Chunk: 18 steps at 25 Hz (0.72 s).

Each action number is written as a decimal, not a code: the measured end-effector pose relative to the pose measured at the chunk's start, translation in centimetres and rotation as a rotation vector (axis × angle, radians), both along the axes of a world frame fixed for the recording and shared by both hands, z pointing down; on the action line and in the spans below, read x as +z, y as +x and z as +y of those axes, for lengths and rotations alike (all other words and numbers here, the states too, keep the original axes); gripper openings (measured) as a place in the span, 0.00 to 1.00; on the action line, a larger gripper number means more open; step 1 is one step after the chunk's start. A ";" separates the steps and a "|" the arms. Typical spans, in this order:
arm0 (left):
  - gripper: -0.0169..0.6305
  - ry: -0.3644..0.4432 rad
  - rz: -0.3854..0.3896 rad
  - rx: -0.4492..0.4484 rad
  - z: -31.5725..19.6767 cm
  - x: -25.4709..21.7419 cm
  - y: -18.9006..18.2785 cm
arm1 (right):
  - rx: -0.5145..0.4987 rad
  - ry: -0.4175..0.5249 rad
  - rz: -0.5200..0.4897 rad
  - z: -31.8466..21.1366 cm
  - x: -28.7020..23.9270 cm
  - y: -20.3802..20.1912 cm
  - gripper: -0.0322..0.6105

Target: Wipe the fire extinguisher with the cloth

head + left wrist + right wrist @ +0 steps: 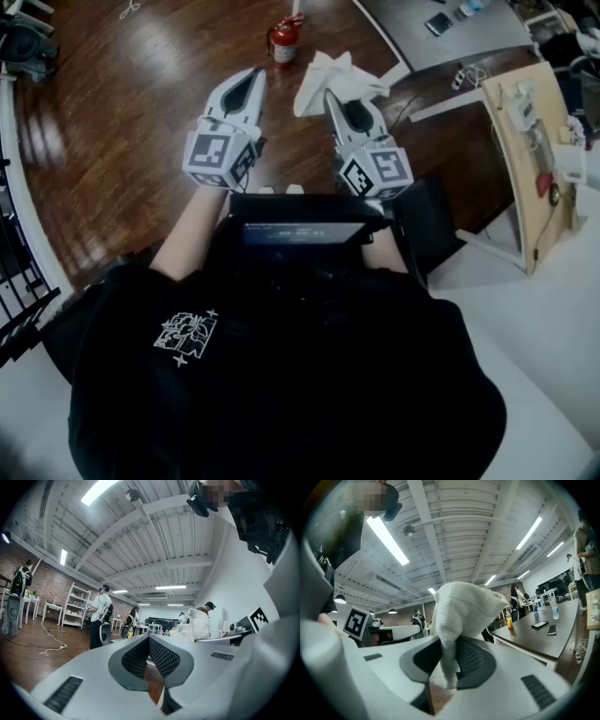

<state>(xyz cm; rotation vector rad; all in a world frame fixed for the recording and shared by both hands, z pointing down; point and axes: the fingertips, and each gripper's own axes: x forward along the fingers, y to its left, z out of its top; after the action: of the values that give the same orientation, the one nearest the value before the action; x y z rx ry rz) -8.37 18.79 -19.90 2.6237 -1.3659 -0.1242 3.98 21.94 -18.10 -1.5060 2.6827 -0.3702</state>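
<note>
A small red fire extinguisher (284,39) stands upright on the wooden floor, ahead of both grippers and apart from them. My right gripper (330,95) is shut on a white cloth (334,77), which bunches up above its jaws. In the right gripper view the cloth (461,606) is pinched in the right gripper (447,654) and hides the middle of the picture. My left gripper (257,73) points towards the extinguisher from its near left. Its jaws meet with nothing between them in the left gripper view (149,640). Neither gripper view shows the extinguisher.
A grey table (487,33) with a phone (438,22) on it stands at the back right. A wooden board (521,155) leans at the right. A black railing (21,281) runs along the left. Several people (100,616) stand far off by shelves (75,606).
</note>
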 end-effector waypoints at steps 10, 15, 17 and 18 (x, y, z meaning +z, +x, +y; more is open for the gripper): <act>0.02 -0.002 -0.004 0.011 -0.8 0.7 0.6 | 0.007 -0.009 0.003 -0.7 0.6 0.6 0.21; 0.02 -0.015 -0.012 0.003 -1.3 1.3 0.8 | 0.016 -0.019 0.004 -1.2 1.3 1.5 0.21; 0.02 -0.014 -0.018 -0.006 -1.8 1.4 1.1 | 0.014 -0.025 0.000 -1.7 1.4 2.1 0.21; 0.02 -0.013 -0.023 -0.008 -2.0 1.4 1.3 | 0.012 -0.026 -0.003 -1.9 1.4 2.4 0.21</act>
<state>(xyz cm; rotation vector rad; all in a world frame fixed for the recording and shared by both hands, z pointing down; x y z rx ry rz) -7.03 16.77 -18.47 2.6166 -1.3803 -0.0863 6.39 20.02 -16.67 -1.5269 2.6752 -0.4088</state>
